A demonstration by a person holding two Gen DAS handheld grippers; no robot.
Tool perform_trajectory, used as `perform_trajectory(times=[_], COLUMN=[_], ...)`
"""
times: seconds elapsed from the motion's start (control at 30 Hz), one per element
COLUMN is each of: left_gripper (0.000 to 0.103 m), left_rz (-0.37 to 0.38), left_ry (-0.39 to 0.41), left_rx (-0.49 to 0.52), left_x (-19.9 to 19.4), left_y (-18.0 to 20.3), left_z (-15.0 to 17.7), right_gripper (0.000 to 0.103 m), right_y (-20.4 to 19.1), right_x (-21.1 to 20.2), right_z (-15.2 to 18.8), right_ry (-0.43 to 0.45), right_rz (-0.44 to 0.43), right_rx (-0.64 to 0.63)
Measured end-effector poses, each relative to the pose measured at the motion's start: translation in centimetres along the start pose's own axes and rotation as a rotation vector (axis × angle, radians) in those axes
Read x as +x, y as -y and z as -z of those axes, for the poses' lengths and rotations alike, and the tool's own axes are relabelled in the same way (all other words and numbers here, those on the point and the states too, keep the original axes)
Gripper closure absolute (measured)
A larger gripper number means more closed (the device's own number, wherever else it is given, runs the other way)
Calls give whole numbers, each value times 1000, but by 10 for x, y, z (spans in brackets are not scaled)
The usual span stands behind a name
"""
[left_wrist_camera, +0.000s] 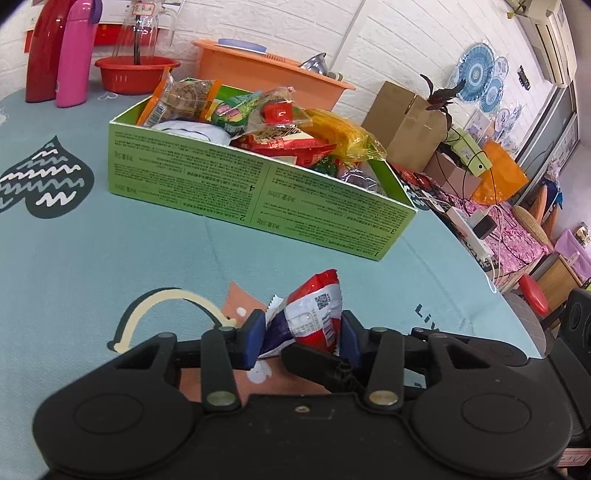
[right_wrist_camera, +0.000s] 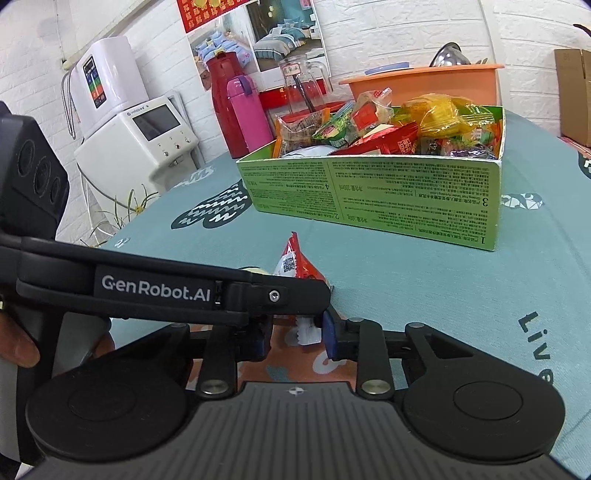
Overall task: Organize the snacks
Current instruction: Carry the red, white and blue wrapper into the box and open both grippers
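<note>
The left hand-held gripper (left_wrist_camera: pixel 301 338) is holding its fingers wide around a red and white snack packet (left_wrist_camera: pixel 314 314), one blue pad (left_wrist_camera: pixel 255 341) on each side; whether they are pressing is hard to tell. The packet is standing tilted on the counter (left_wrist_camera: pixel 110 258), its long side pointing up and away toward the green box (left_wrist_camera: pixel 258 192), which is sitting farther back, full of snacks. The right hand-held gripper (right_wrist_camera: pixel 295 338) is squeezing narrow on the packet's white crimped end.

White brick-pattern wall (right_wrist_camera: pixel 406 33), teal patterned tablecloth (left_wrist_camera: pixel 92 258), white appliance (right_wrist_camera: pixel 136 136) — wall-mounted air conditioner (left_wrist_camera: pixel 550 40)
</note>
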State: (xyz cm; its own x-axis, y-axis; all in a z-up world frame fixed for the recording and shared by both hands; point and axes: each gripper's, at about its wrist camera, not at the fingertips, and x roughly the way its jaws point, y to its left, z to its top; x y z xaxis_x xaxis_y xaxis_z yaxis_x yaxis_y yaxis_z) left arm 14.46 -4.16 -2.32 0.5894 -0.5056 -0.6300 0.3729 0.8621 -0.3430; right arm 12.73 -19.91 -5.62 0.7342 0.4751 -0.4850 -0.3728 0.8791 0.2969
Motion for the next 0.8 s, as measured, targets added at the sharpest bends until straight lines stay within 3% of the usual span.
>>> perform_trajectory(times=[0.4, 0.8], left_gripper=[28, 28], left_rz=[44, 127], left_ry=[140, 178], left_rx=[84, 59], left_x=[-15, 27], left_y=[32, 33], left_z=[-38, -93], right_gripper=[54, 54], right_y=[2, 39], right_x=[-27, -11], right_z=[-34, -77], right_ry=[176, 271], right_rz=[42, 107], right_rx=[-54, -64])
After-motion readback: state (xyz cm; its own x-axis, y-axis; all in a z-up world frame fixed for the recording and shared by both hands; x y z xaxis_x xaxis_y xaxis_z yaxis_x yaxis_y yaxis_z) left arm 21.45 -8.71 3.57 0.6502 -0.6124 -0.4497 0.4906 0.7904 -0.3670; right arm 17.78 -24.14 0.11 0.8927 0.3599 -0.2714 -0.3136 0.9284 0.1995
